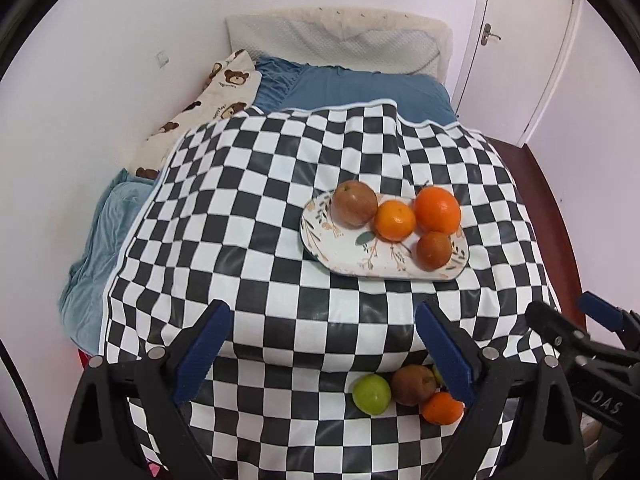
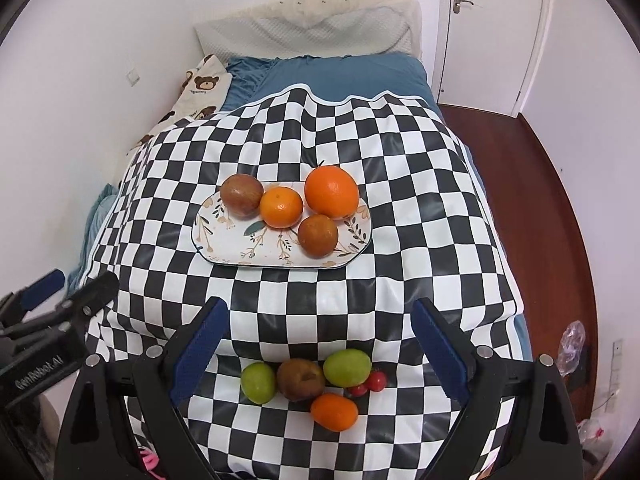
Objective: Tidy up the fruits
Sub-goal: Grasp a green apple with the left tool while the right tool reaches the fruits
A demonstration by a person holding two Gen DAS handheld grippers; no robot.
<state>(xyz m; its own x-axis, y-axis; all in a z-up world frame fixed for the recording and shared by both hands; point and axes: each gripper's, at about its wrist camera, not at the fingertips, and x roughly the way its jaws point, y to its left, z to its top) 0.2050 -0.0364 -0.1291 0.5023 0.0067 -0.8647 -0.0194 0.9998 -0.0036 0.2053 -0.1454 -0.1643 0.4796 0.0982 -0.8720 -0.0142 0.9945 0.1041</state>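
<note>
A floral white plate (image 2: 224, 240) sits mid-cloth and carries a large orange (image 2: 331, 192), a small orange (image 2: 281, 207) and two brown-red fruits (image 2: 241, 195) (image 2: 318, 235). The plate also shows in the left wrist view (image 1: 348, 258). Near the front edge lie loose fruits: two green ones (image 2: 258, 382) (image 2: 346, 367), a brown one (image 2: 301, 379), an orange (image 2: 334, 412) and small red ones (image 2: 370, 384). My right gripper (image 2: 320, 344) is open and empty above the loose pile. My left gripper (image 1: 324, 344) is open and empty, left of the pile (image 1: 412, 385).
The checkered cloth (image 2: 420, 200) covers a bed with blue sheets (image 2: 344, 76) and a bear-print blanket (image 2: 200, 84). A white wall is at left, a door (image 2: 480, 20) and wooden floor (image 2: 520, 152) at right. A plastic bag (image 2: 572, 344) lies on the floor.
</note>
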